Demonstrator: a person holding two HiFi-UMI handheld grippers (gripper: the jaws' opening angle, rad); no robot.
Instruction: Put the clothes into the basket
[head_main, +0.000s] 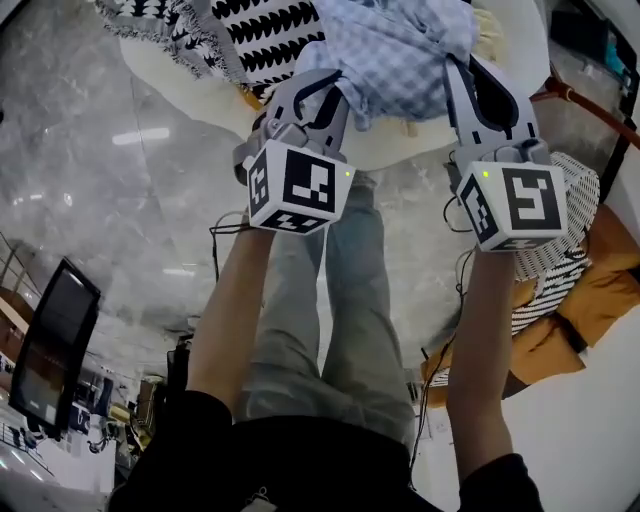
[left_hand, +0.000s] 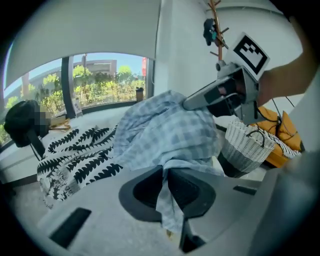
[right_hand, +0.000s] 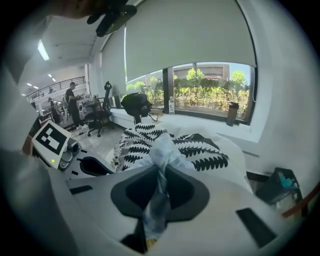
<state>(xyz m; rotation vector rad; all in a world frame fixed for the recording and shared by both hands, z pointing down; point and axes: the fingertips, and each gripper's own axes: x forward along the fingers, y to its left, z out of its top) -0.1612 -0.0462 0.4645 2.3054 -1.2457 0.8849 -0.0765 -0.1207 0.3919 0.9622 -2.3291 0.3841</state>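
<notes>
The left gripper (head_main: 318, 88) is clamped shut on a fold of a pale blue and white checked shirt (head_main: 398, 52). In the left gripper view, a strip of that cloth (left_hand: 167, 197) is pinched between the two jaws and hangs down on the near side of them. The right gripper (head_main: 468, 78) is also closed on the same shirt. In the right gripper view, a twisted rope of the fabric (right_hand: 159, 192) runs through its closed jaws.

The shirt bunches up just ahead of both grippers and spans the gap between them. It is raised above a white rounded surface (head_main: 175, 72). From the left gripper, the right gripper (left_hand: 196, 101) shows ahead and to the right, its tip buried in the checked cloth (left_hand: 165, 127).

Beyond the shirt and to the left of the left gripper, a black and white leaf-patterned cloth (head_main: 262, 30) lies spread on the white surface.

The basket (left_hand: 246, 146) is white and woven, with a dark base. It stands to the right of both grippers, below and behind the right one, on the floor. In the head view it (head_main: 572, 205) sits just beside the right gripper's marker cube. A mustard-orange cloth (head_main: 600, 290) lies against its far side.

Below the grippers, the person's forearms and grey-green trousers (head_main: 340, 330) stand over a grey marble floor (head_main: 90, 190).
</notes>
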